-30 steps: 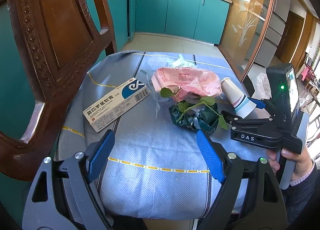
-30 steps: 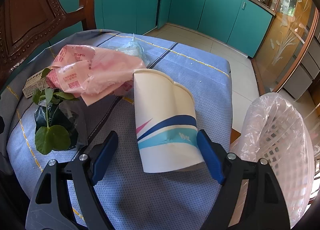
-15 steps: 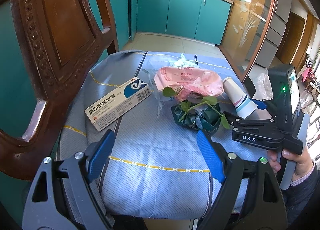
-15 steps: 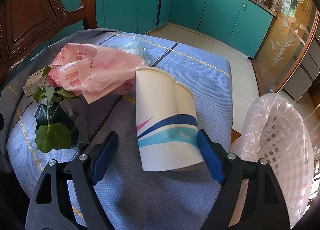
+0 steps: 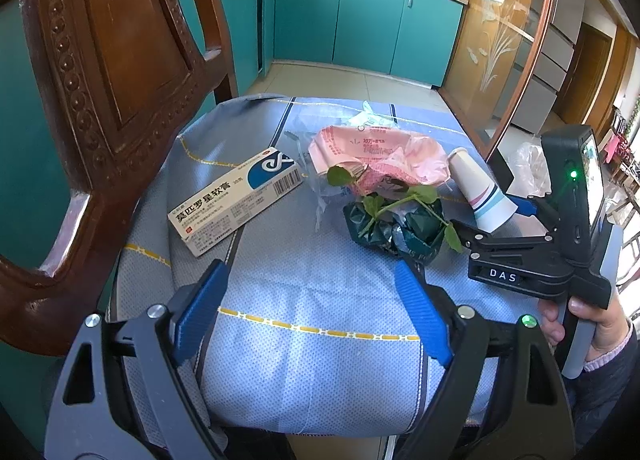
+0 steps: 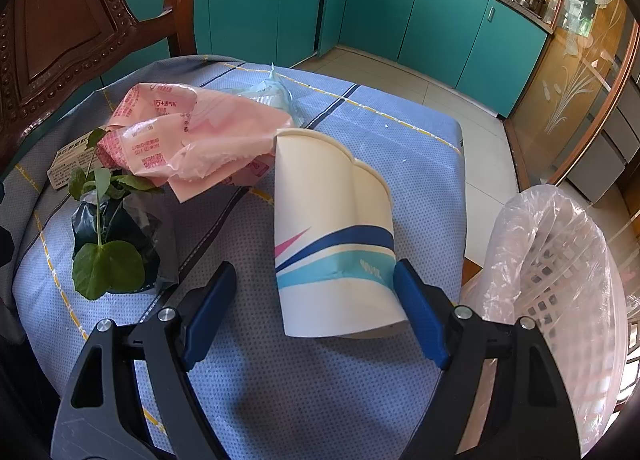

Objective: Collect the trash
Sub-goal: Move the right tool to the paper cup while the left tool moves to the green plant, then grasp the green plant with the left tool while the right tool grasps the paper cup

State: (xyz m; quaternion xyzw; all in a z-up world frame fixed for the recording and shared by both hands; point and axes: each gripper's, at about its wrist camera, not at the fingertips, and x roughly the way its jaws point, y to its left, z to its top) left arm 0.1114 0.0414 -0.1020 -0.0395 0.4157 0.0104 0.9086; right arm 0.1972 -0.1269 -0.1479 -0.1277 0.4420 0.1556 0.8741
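Observation:
Trash lies on a blue chair cushion (image 5: 320, 340): a white medicine box (image 5: 236, 200), a crumpled pink plastic bag (image 5: 376, 156), a dark green wrapper with a leafy sprig (image 5: 396, 220) and a dented paper cup (image 6: 332, 236) on its side. My left gripper (image 5: 308, 292) is open over bare cushion, short of the box and the wrapper. My right gripper (image 6: 312, 280) is open with the cup's base between its jaws. The right pad (image 6: 416, 312) sits against the cup's side, while the left pad (image 6: 208, 316) stands well clear of it.
A carved wooden chair back (image 5: 100, 100) rises on the left. A white basket lined with a clear bag (image 6: 560, 280) stands just off the cushion's right edge. A clear wrapper (image 6: 272, 92) lies behind the pink bag. Teal cabinets and tiled floor lie beyond.

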